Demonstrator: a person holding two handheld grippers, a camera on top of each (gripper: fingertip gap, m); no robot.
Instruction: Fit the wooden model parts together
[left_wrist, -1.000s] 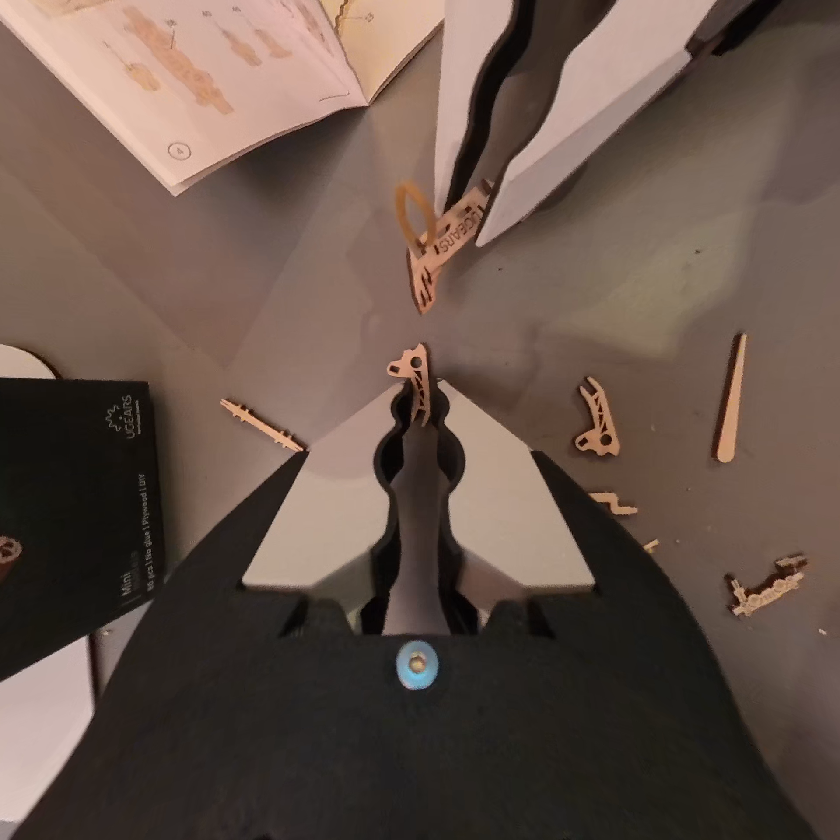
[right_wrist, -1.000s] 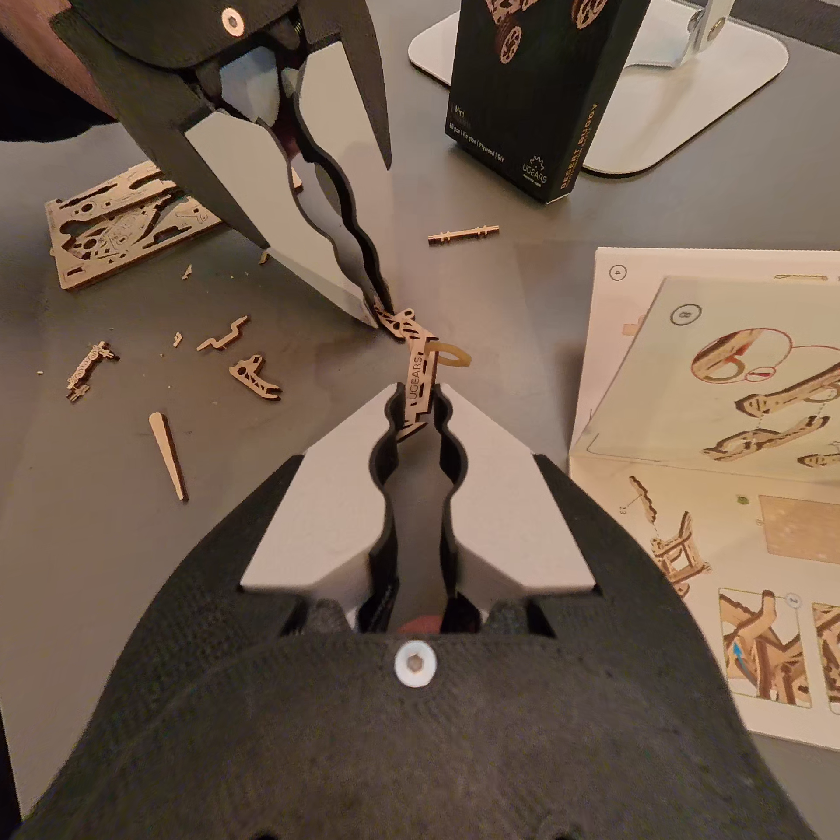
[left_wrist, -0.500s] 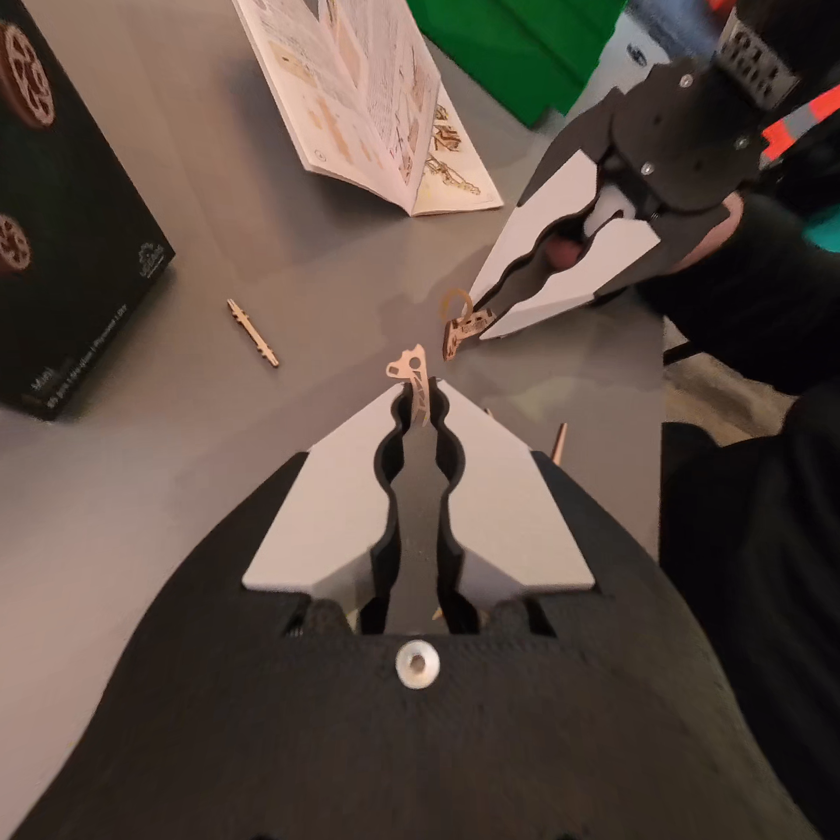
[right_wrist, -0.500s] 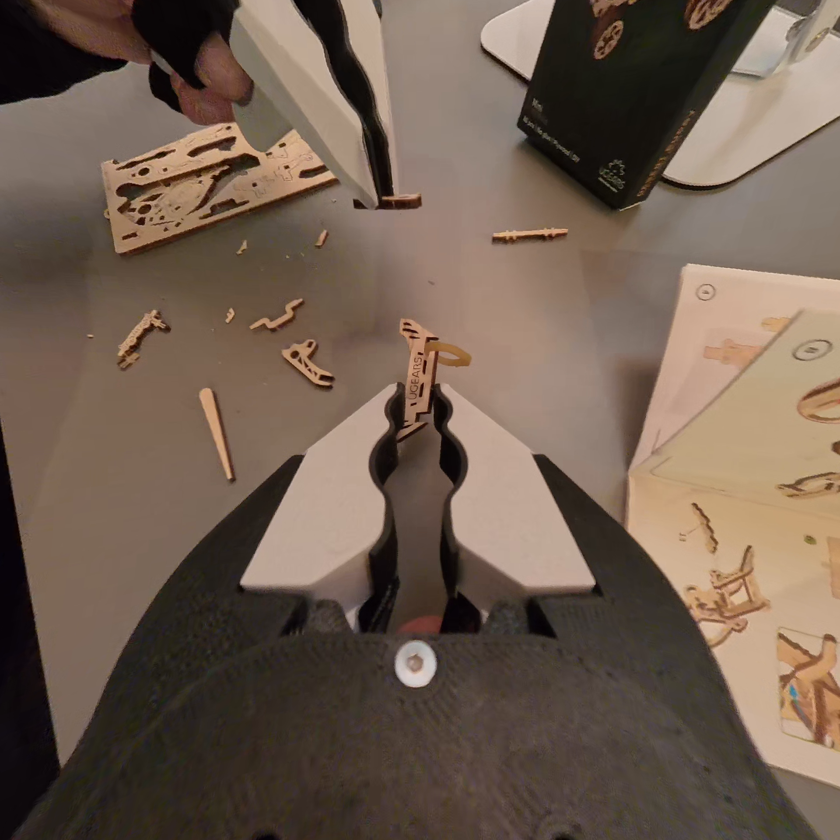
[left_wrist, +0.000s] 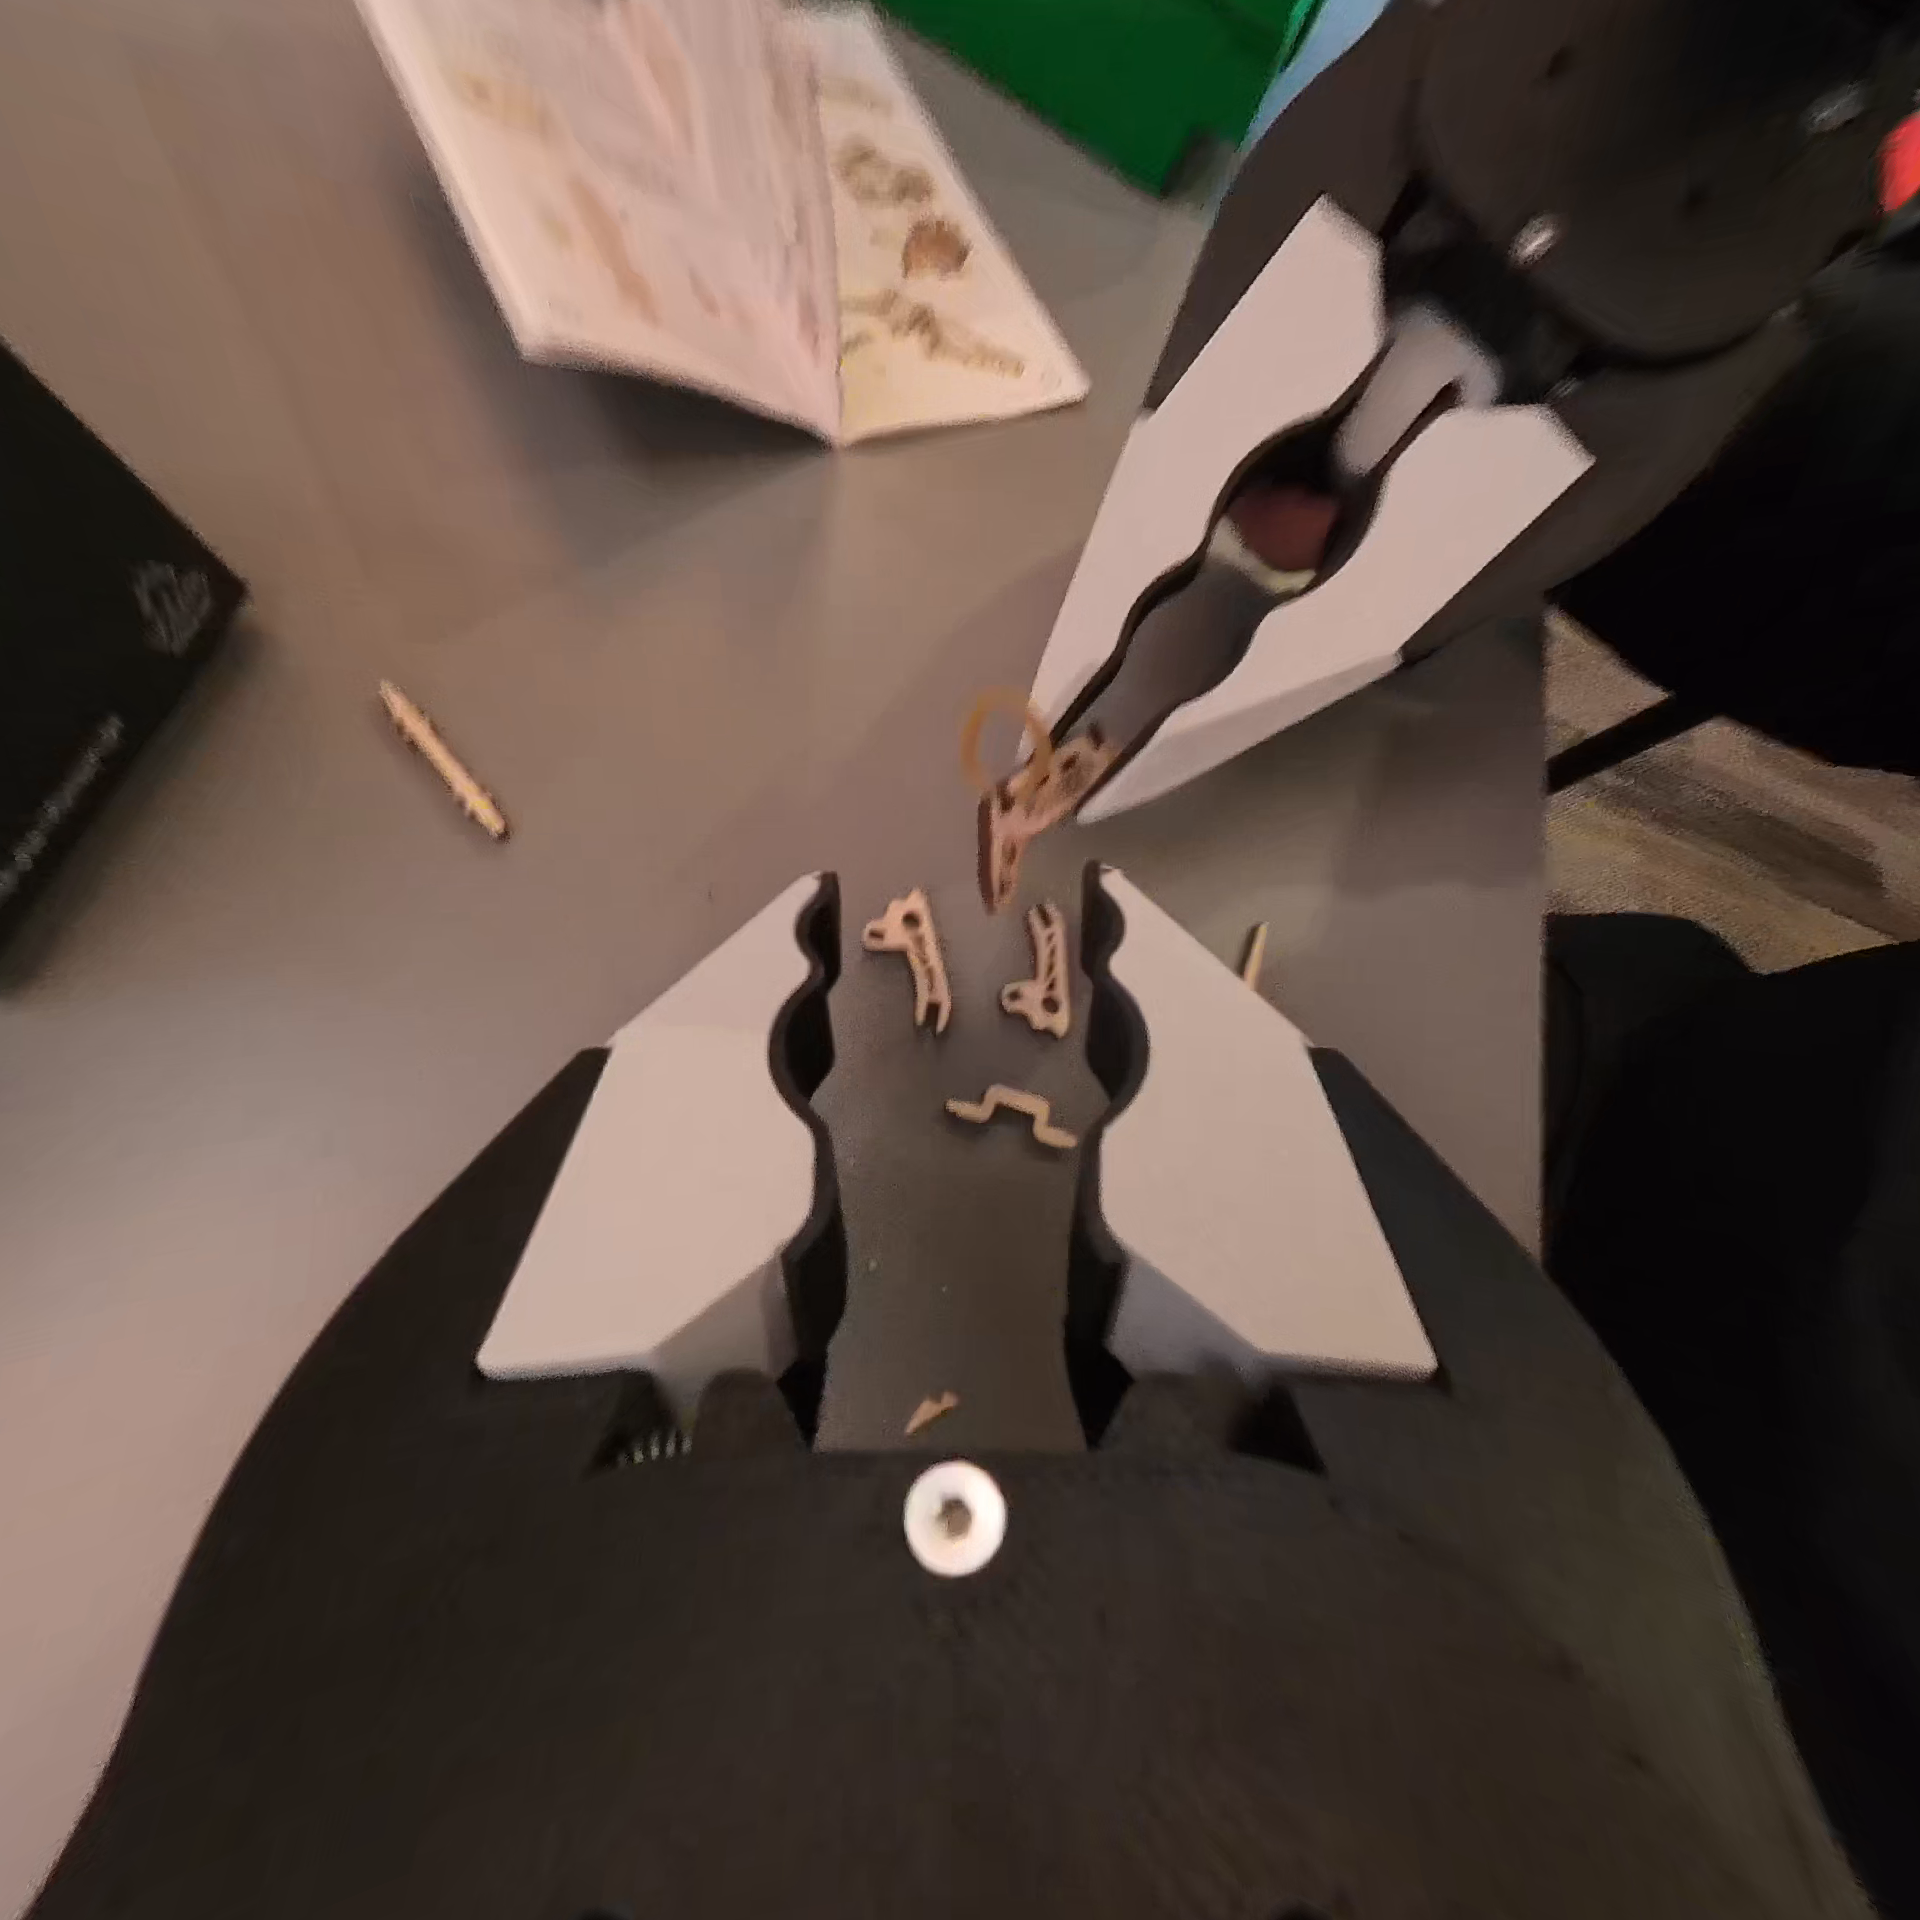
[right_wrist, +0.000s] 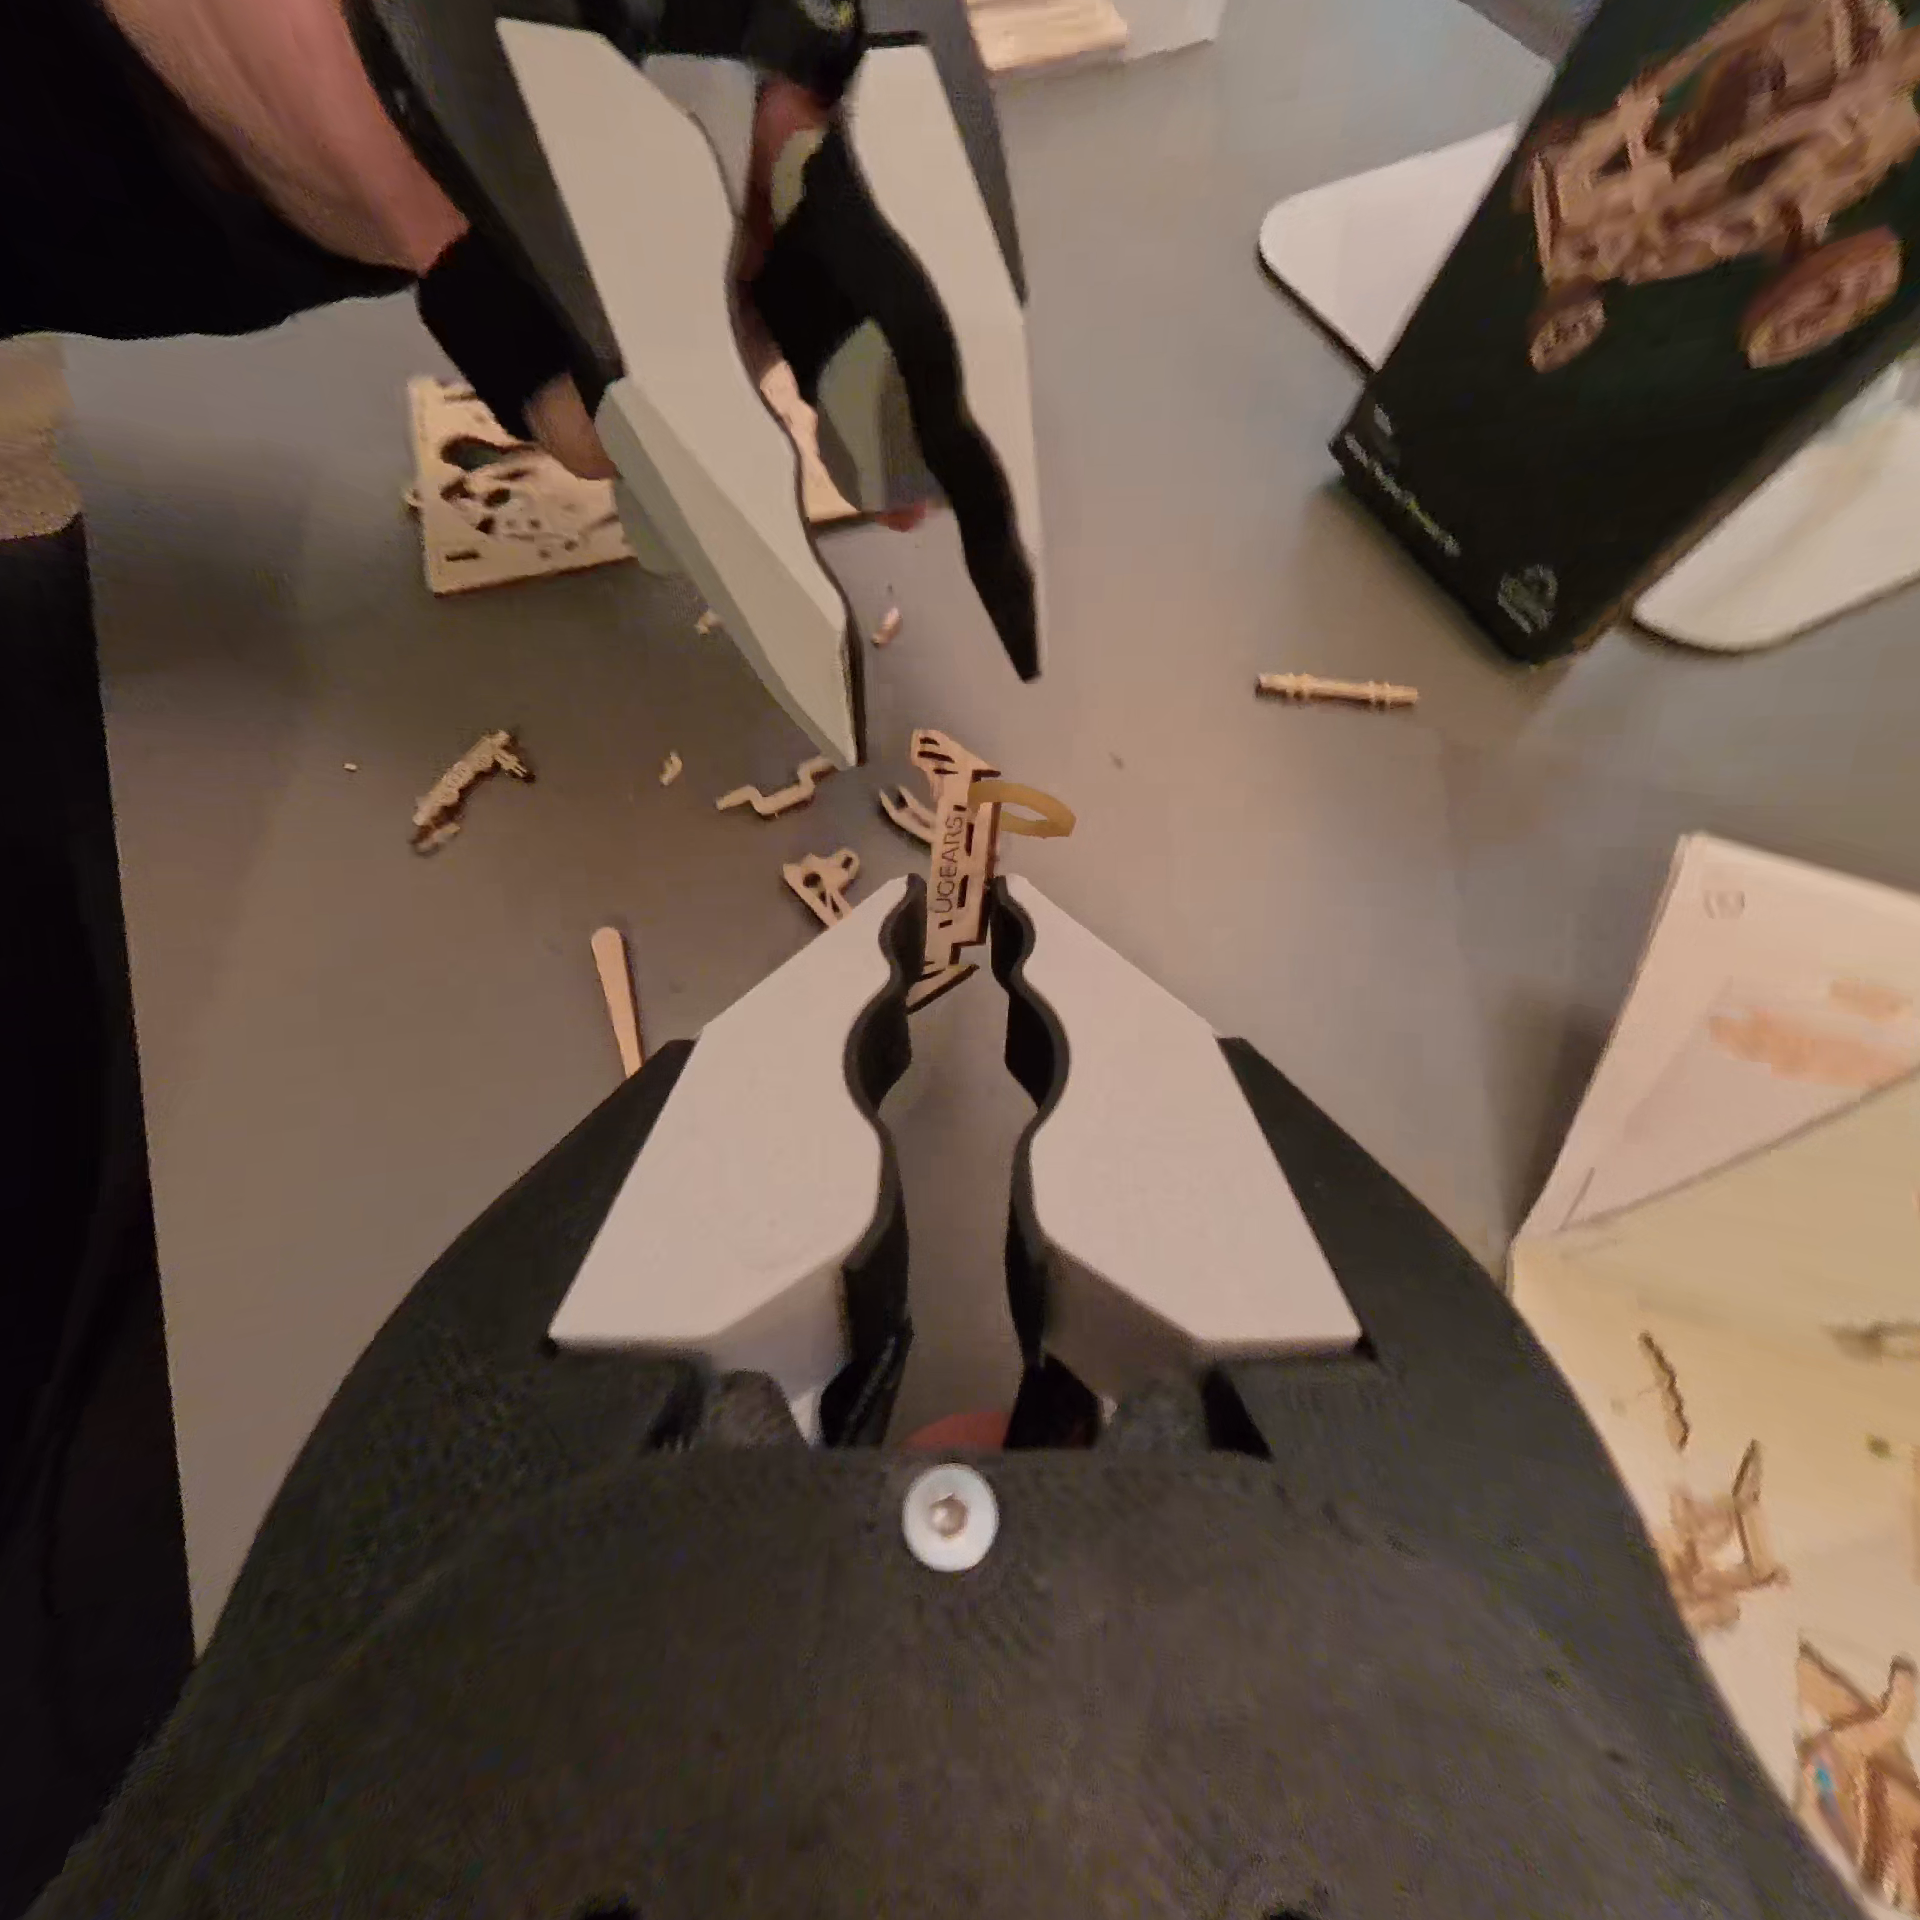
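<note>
- Left gripper (left_wrist: 958, 904) now spread wide, fingers apart, where half a second ago clamped on a small wooden part.
- Small wooden part (left_wrist: 916, 971) released, now flat on the grey table (left_wrist: 312, 1039) between the open fingers, touching neither pad, just beside a similar wooden piece (left_wrist: 1042, 987) and near a zigzag scrap (left_wrist: 1010, 1115).
- Left gripper lower and nearer the right gripper (right_wrist: 951, 894) than half a second ago, tips now just above the loose pieces near the table's edge.
- Left wrist view more blurred; instruction booklet (left_wrist: 727, 208) and black box (left_wrist: 83, 665) shifted in it.
</note>
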